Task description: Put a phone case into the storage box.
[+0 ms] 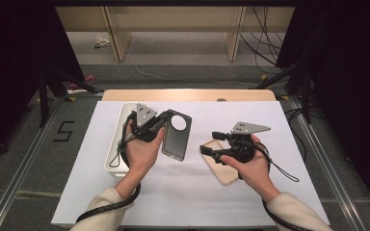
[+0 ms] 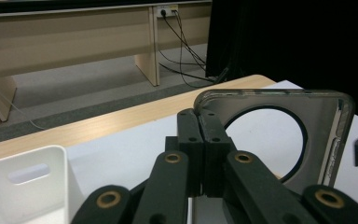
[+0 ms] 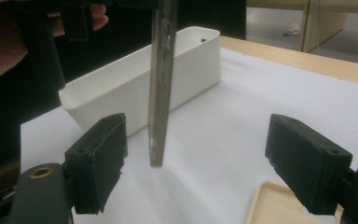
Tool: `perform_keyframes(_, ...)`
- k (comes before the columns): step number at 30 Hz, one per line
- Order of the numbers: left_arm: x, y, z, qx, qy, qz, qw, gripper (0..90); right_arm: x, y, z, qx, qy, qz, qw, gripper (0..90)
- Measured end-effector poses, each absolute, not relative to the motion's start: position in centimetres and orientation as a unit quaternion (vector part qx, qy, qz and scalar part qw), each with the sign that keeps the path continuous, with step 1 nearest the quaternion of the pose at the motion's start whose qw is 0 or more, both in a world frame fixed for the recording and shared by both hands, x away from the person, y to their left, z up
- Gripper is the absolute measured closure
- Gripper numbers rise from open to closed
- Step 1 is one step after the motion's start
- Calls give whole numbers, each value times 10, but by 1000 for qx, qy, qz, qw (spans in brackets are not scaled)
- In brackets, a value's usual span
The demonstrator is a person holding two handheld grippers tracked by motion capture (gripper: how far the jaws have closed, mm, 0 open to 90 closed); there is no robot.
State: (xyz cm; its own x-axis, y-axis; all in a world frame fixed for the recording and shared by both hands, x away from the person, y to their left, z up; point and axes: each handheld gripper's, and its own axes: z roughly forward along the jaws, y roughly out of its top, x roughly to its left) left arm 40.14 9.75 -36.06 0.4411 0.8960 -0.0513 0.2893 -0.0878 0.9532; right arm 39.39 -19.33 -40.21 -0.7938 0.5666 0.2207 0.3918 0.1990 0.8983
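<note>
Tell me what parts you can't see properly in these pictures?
- Inside of the white plastic bin: high view, left hand covers it.
- Beige phone case: high view, right gripper hides part; right gripper view, bottom edge cuts it.
- Grey translucent phone case: left gripper view, jaws hide its lower part.

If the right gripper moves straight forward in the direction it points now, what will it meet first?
Probably the dark phone case held by the left gripper; it hangs edge-on between the right gripper open jaws. Beyond stands the white bin. Depth is uncertain.
</note>
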Motion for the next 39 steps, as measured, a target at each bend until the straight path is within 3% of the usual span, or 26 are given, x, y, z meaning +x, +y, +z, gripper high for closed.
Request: perform_keyframes(39,410,134,-337,625,465,317,541,883,373,-254,-409,351,758,539,109,189)
